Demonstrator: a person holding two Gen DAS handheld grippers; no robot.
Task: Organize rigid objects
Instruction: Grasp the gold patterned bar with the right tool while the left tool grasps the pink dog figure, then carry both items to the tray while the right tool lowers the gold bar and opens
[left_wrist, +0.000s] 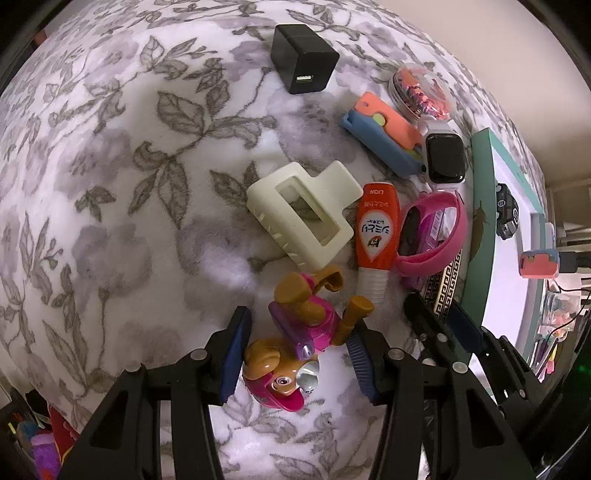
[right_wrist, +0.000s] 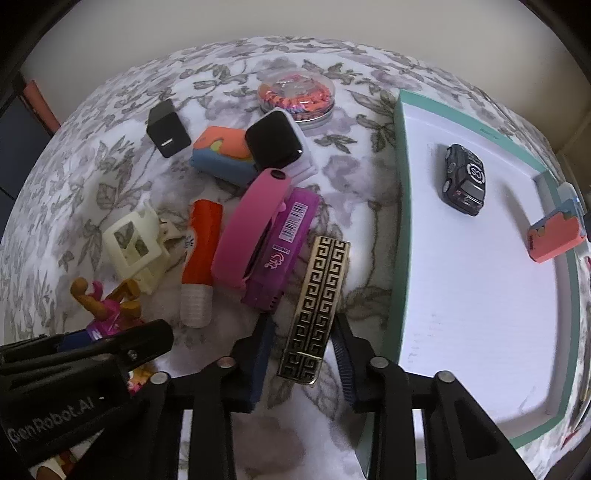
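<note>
A pink-and-brown toy dog (left_wrist: 295, 332) lies on the floral blanket, and my left gripper (left_wrist: 297, 356) is shut on it: one pad rests on its head, the other on a leg. In the right wrist view a gold-and-black patterned bar (right_wrist: 317, 302) lies between the fingers of my right gripper (right_wrist: 303, 350). The jaws stand close around the bar, and a sliver of cloth shows beside the left pad. Just to the right lies a white tray with a teal rim (right_wrist: 402, 221). It holds a black toy car (right_wrist: 463, 181) and an orange-and-blue block (right_wrist: 554, 240).
Crowded beside the bar are a purple pack (right_wrist: 284, 236), a pink band (left_wrist: 436, 236), an orange tube (left_wrist: 376, 229) and a cream hair claw (left_wrist: 299, 214). Farther off lie a smartwatch (left_wrist: 445, 157), a blue-orange case (left_wrist: 384, 133), a black charger cube (left_wrist: 303, 59) and a round clear box (right_wrist: 295, 96).
</note>
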